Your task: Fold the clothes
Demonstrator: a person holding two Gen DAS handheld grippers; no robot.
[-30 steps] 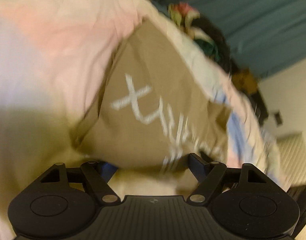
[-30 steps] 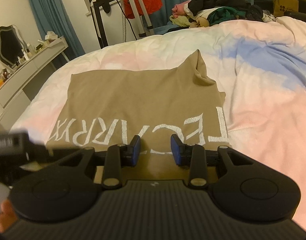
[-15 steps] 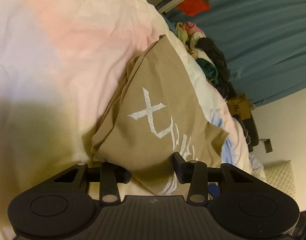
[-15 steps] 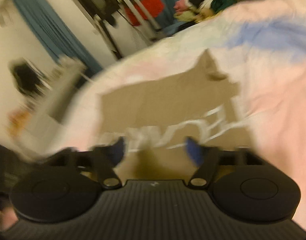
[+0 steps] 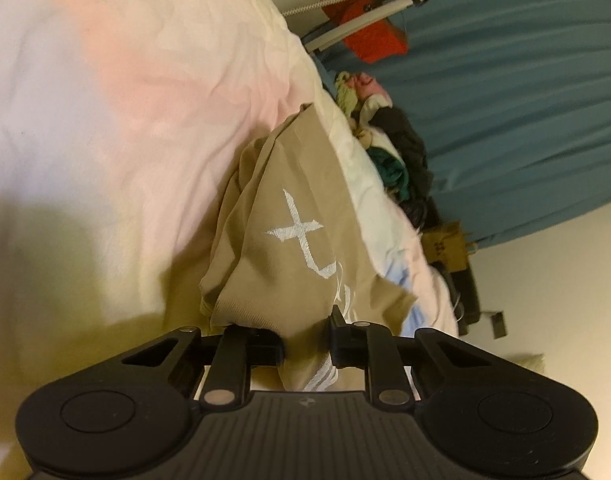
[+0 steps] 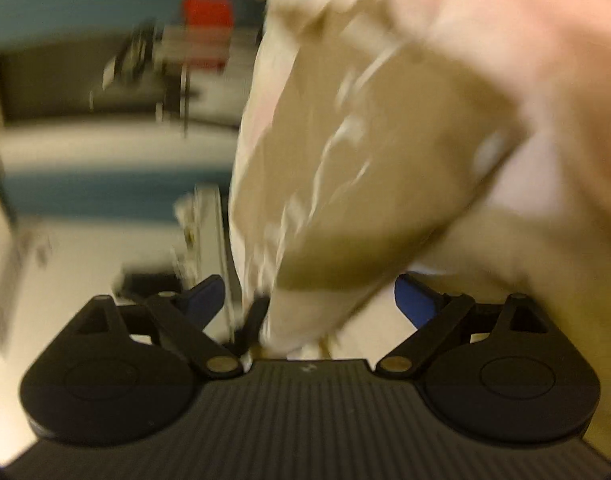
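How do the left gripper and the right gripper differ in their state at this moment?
The left gripper has its fingers drawn close, pinching an edge of the tan shirt; the right gripper has its blue-padded fingers spread wide, with shirt fabric loose between them. The left view is sharp; the right view is blurred by motion. Both point at the same shirt on the bed cover.

Warm dim indoor light; left wrist view fairly sharp, shadow near left; right wrist view heavily motion-blurred; fisheye bending edges.

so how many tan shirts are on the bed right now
1: the tan shirt lies on the pastel bedspread, its near edge between the left gripper fingers. The clothes pile may hide more.
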